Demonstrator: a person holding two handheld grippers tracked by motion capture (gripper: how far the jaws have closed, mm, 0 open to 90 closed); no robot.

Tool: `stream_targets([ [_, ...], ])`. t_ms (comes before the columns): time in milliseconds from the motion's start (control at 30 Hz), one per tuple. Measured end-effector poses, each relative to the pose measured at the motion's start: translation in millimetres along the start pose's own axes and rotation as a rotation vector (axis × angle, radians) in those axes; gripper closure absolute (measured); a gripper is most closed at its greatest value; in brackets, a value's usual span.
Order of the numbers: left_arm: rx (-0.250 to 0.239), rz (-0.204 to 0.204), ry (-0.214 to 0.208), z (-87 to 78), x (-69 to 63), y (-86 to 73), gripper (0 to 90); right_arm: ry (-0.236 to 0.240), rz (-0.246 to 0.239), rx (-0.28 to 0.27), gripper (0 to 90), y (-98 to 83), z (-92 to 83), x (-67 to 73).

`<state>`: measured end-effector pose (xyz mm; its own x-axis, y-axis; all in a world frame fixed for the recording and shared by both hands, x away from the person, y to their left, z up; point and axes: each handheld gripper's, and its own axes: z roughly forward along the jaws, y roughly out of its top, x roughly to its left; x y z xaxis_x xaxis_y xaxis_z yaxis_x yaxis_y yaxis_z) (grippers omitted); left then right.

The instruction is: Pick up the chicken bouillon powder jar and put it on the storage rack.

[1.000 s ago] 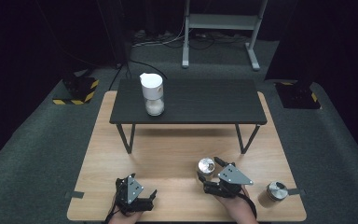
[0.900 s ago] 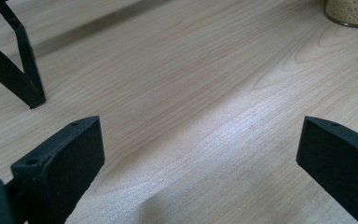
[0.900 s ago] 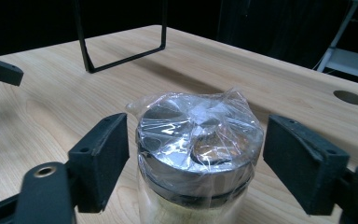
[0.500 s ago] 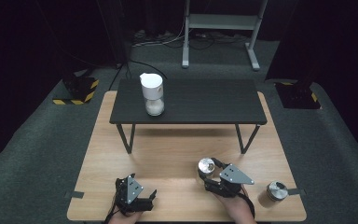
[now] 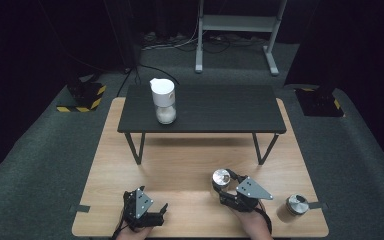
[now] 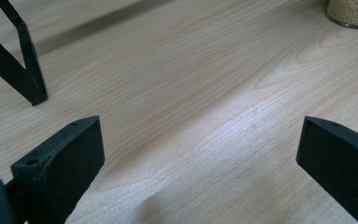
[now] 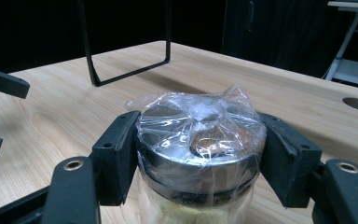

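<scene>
Right claw (image 5: 223,186) is clamped on a glass jar (image 5: 221,178): in the right gripper view both jaws press the sides of the jar's metal lid (image 7: 200,140), one each side, lid wrapped in clear plastic film. Pale grainy contents show through the glass below the lid. In the high view the jar sits at the front-centre of the wooden surface (image 5: 180,165), just ahead of the right hand (image 5: 252,225), near the right front leg of the small black table (image 5: 205,107).

Left claw (image 5: 161,212) is spread wide with nothing between the jaws; left gripper view shows bare wood grain between them, a black table leg (image 6: 14,65) upper left and the base of a jar at the top right edge. It rests low at the front-left of the surface, well apart from the right claw.

A second metal-lidded jar (image 5: 293,207) stands near the front-right corner, to the right of the right hand, not touching it. A white-topped grinder-like container (image 5: 163,100) stands on the left part of the black table.

Versus 0.5 s and 1.0 s ago: no clear change. Both claws, both jars and the white-topped container sit in the same spots; right claw at the same jar throughout.
</scene>
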<state>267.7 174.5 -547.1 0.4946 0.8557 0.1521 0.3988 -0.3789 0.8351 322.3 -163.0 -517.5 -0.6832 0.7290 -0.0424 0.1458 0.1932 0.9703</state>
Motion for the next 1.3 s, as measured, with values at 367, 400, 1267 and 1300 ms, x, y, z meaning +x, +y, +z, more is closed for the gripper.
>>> stream_targets([
  [367,-0.001,-0.003,-0.003,-0.3,0.5,-0.1,1.0,-0.002,-0.006,-0.009,34.6,-0.9,-0.9,0.4],
  [400,-0.002,-0.003,-0.003,-0.3,0.6,-0.2,1.0,-0.010,-0.011,-0.013,34.6,-1.0,-1.1,0.8],
  [1267,-0.008,-0.018,-0.013,-0.9,2.3,-0.6,1.0,-0.029,-0.017,-0.121,34.5,54.5,-22.2,-8.3],
  [1300,-0.008,-0.019,-0.014,-0.9,2.4,-0.6,1.0,-0.029,-0.018,-0.128,34.5,57.5,-22.8,-8.3],
])
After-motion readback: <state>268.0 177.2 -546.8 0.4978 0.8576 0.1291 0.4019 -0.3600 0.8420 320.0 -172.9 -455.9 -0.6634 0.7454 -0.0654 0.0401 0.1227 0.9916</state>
